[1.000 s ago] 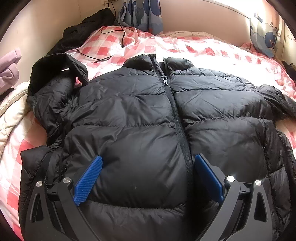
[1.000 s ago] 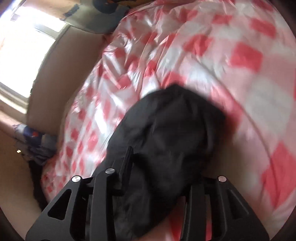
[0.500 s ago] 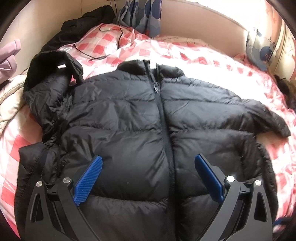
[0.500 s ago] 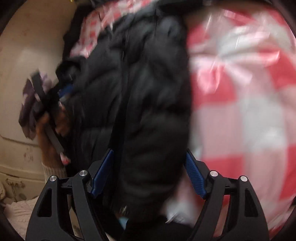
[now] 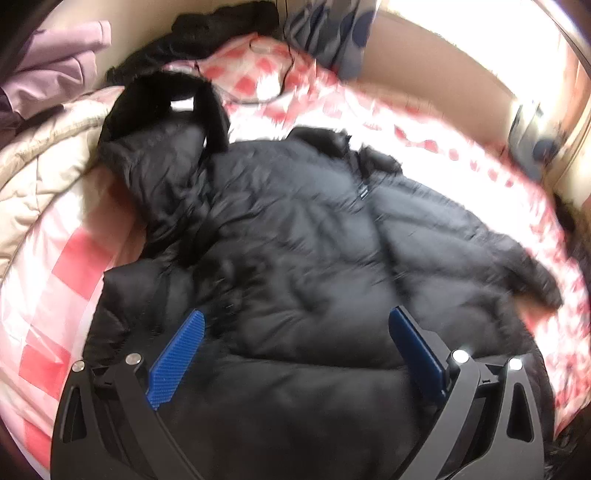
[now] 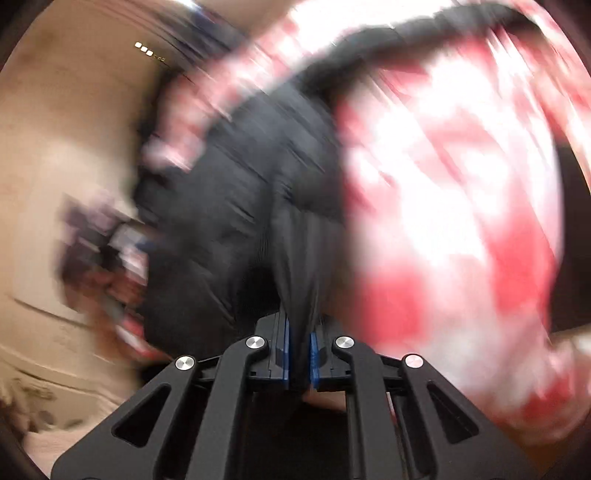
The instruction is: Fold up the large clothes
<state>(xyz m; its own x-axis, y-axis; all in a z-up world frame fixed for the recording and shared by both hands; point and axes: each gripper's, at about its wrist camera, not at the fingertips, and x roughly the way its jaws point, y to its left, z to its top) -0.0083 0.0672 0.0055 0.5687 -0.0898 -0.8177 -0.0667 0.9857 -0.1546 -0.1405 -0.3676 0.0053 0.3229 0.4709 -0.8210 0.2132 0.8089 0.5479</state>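
Note:
A black puffer jacket [image 5: 295, 240] lies front up and zipped on the pink-and-white checked bed cover [image 5: 66, 266]. One sleeve is bunched at the upper left and the other trails to the right. My left gripper [image 5: 295, 314] hovers open over the jacket's lower front, its blue pads wide apart with nothing between them. In the blurred right wrist view, the jaws of my right gripper [image 6: 300, 332] are closing, and a pinched fold of the jacket [image 6: 229, 184] near its edge sits between the blue pads. The checked cover [image 6: 443, 184] fills the right side.
A beige quilted coat [image 5: 37, 166] and a lilac garment [image 5: 55, 55] lie at the left of the bed. Another dark garment [image 5: 207, 33], a thin cable [image 5: 273, 92] and a patterned cloth [image 5: 332, 33] are at the back by the wall. A blurred hand [image 6: 110, 266] shows at the left.
My right gripper swung from the sleeve end to the jacket's edge, opened wide around it, then closed on a fold. The left gripper stayed open and shifted, showing more of the bed's left side.

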